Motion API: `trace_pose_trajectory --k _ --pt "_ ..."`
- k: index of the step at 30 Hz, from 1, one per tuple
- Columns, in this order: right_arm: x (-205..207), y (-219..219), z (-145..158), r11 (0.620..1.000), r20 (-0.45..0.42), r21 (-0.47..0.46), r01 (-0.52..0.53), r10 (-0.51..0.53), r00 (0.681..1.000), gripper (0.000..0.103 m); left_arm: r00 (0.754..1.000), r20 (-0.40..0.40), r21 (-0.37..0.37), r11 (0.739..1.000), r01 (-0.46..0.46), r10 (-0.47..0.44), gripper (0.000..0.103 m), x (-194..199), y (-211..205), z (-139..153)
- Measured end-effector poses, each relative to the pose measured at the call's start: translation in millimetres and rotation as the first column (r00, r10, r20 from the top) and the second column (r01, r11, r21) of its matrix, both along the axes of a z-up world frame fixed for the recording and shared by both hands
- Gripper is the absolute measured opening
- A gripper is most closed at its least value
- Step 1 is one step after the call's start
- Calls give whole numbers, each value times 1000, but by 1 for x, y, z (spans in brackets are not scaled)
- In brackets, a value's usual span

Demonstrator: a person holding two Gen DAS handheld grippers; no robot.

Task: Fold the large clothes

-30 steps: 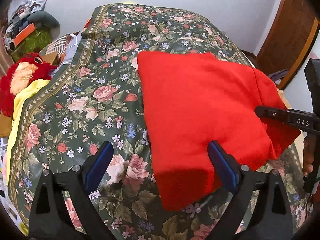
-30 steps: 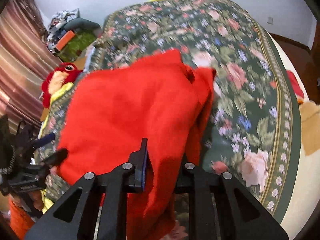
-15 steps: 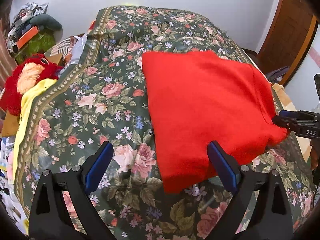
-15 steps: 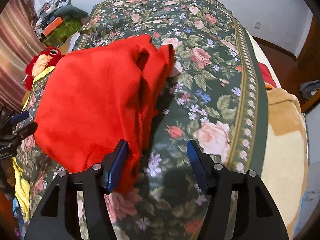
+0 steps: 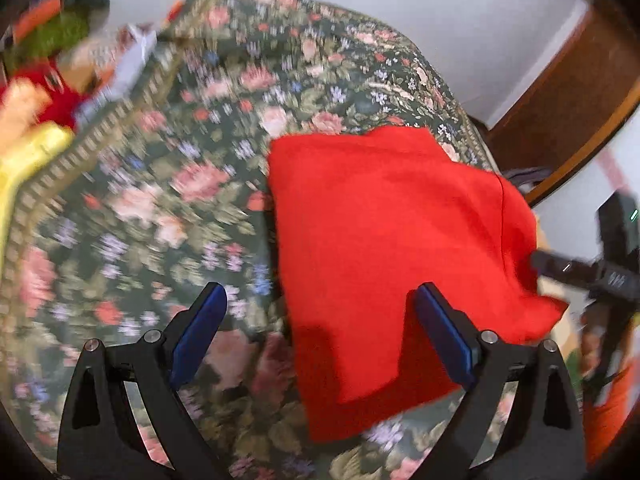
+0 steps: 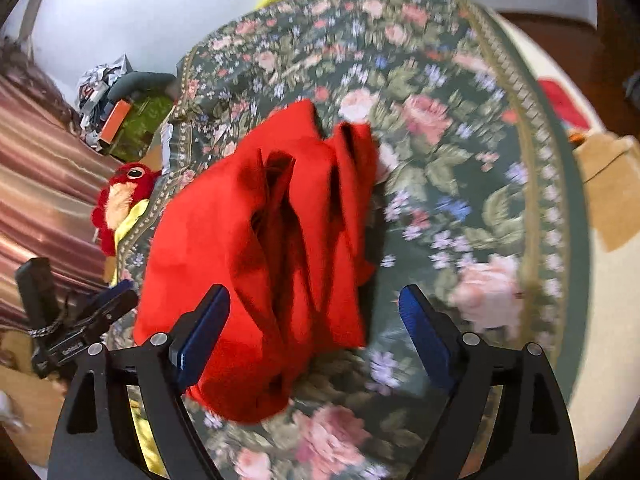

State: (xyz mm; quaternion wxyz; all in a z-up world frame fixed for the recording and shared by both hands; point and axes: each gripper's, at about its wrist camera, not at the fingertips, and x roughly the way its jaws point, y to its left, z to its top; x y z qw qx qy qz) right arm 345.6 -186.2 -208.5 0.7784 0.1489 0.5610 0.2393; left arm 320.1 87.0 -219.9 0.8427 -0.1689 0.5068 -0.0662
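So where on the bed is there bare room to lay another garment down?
Free: floral bedspread left of the red garment, out to its border strip, and beyond the garment toward the wall. Crowded: the bedside heap with the red plush toy.

garment: bright red knit cloth, large, plain point(image 5: 384, 240)
state: folded into a rough rectangle of several layers; flat and smooth on top in the left wrist view
edges: open side shows loose, deep folds and dark gaps between layers point(image 6: 280, 240)
place: lies on the floral-covered bed, toward its near end
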Motion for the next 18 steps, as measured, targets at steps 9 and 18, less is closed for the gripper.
trace_pose_trajectory --k 9,18 --pt "25 21 -38 998 -81 7 -58 58 995 88 992 -123 -375 926 -41 -6 97 35 20 -59" --pt "36 24 -43 996 -48 50 -74 76 996 89 986 -164 -521 851 -64 -26 99 54 22 -85"
